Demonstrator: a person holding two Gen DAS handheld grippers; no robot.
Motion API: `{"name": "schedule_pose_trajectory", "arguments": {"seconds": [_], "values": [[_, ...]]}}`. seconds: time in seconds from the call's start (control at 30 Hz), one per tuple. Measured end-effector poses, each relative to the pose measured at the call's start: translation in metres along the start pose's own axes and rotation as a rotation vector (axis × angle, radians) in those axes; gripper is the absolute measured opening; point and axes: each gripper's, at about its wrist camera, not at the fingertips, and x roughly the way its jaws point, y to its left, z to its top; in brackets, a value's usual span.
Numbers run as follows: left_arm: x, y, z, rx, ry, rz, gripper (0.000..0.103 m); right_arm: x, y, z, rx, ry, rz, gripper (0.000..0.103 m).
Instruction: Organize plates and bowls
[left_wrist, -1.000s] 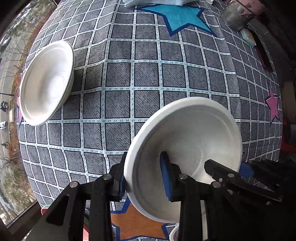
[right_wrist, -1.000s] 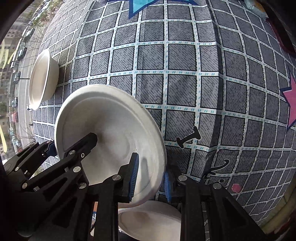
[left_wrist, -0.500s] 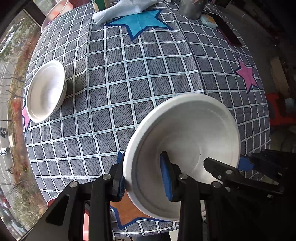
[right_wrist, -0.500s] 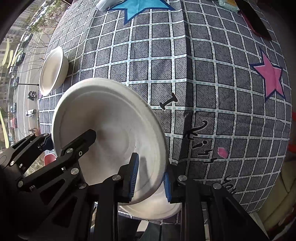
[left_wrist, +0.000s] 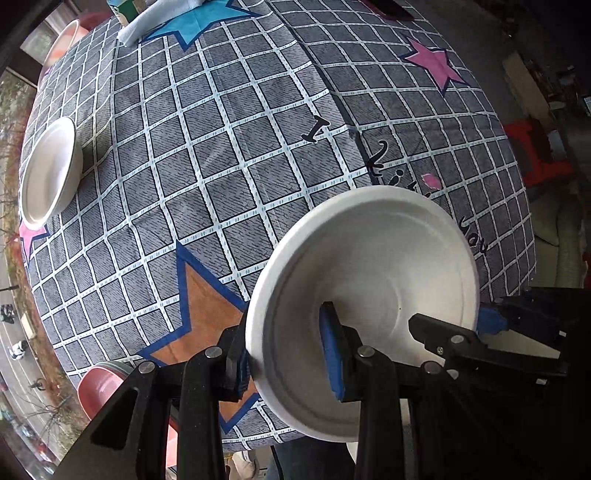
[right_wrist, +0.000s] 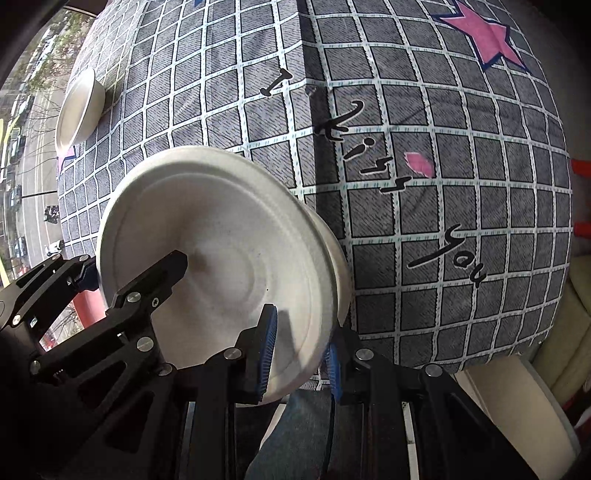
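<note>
Both grippers have lifted the white paper plate (left_wrist: 373, 280) up and back from the table (left_wrist: 221, 147); left gripper (left_wrist: 288, 354) and right gripper (right_wrist: 299, 354) clamp opposite rims. Stacking follows, probably on the far bowls (left_wrist: 48, 170).

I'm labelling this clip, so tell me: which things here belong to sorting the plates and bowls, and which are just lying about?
Part of the job:
- white plate, held at opposite rims by the left gripper and right gripper
- white bowl at the table's far side
- pink dishes at the near table edge

Just lying about:
- folded cloth
- star-print tablecloth
</note>
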Motion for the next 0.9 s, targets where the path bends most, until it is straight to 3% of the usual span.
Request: {"name": "schedule_pose_trajectory", "arguments": {"seconds": [0.1, 0.23, 0.27, 0.3, 0.33, 0.37, 0.6, 0.7, 0.73, 0.77, 0.9], "values": [[0.005, -0.002, -0.01, 0.009, 0.014, 0.003, 0.044, 0.002, -0.002, -0.006, 0.003, -0.006, -0.024, 0.027], [0.022, 0.013, -0.021, 0.003, 0.014, 0.015, 0.079, 0.01, 0.0, -0.013, 0.02, -0.006, -0.071, 0.028], [0.022, 0.018, -0.026, -0.001, 0.01, 0.014, 0.079, 0.01, -0.004, -0.016, 0.03, -0.006, -0.068, 0.029], [0.022, 0.021, -0.03, -0.008, 0.01, 0.018, 0.079, 0.01, -0.006, -0.018, 0.041, -0.005, -0.063, 0.038], [0.023, 0.031, -0.038, -0.017, 0.012, 0.021, 0.079, 0.01, -0.01, -0.021, 0.051, -0.009, -0.062, 0.049], [0.026, 0.038, -0.043, -0.03, 0.015, 0.02, 0.079, 0.009, -0.014, -0.021, 0.058, -0.018, -0.063, 0.067], [0.028, 0.084, -0.074, -0.143, 0.016, -0.006, 0.08, -0.003, -0.021, -0.025, 0.078, -0.042, -0.082, 0.068], [0.036, 0.108, -0.065, -0.173, 0.005, -0.015, 0.08, -0.011, -0.015, -0.017, 0.068, -0.045, -0.079, 0.069], [0.034, 0.113, -0.066, -0.182, -0.001, -0.018, 0.08, -0.013, -0.012, -0.016, 0.059, -0.047, -0.082, 0.073], [0.027, 0.123, -0.058, -0.192, -0.007, -0.023, 0.08, -0.015, -0.007, -0.012, 0.049, -0.051, -0.082, 0.085], [0.01, 0.148, -0.04, -0.24, -0.039, -0.033, 0.08, -0.023, 0.016, 0.007, 0.006, -0.075, -0.075, 0.087]]}}
